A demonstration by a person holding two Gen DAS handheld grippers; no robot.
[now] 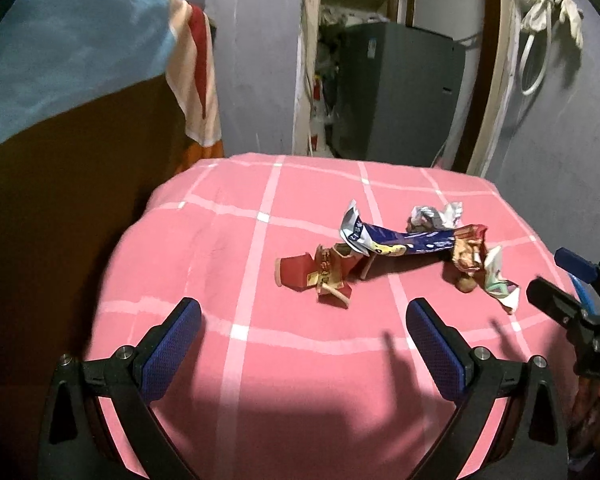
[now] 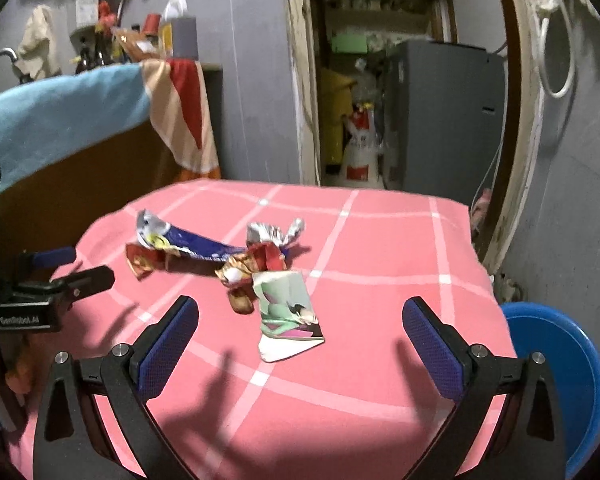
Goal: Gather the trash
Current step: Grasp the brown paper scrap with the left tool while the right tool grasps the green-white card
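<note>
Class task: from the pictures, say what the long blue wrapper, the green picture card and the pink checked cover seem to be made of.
Long blue wrapper: probably foil-lined plastic film, glossy, with a silvery crumpled end.
Green picture card: seemingly thin printed card, lightly glossy, bent but holding its shape.
Pink checked cover: woven fabric, matte, with soft folds.

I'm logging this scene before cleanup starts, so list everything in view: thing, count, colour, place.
Long wrapper: one, dark blue, mid-table, bridging the pile.
Flattened carton: one, red, left end of pile.
Foil wrapper: one, silver, far side of pile.
Crumpled wrapper: one, red-gold, centre of pile.
Printed card wrapper: one, green-white, nearest the right tool.
Table cover: one, pink with white grid.
Basin: one, blue, right of table, lower.
Towel: one, light blue, draped at left.
Fridge: one, grey, behind the doorway.
Left tool: open, empty.
Right tool: open, empty.
</note>
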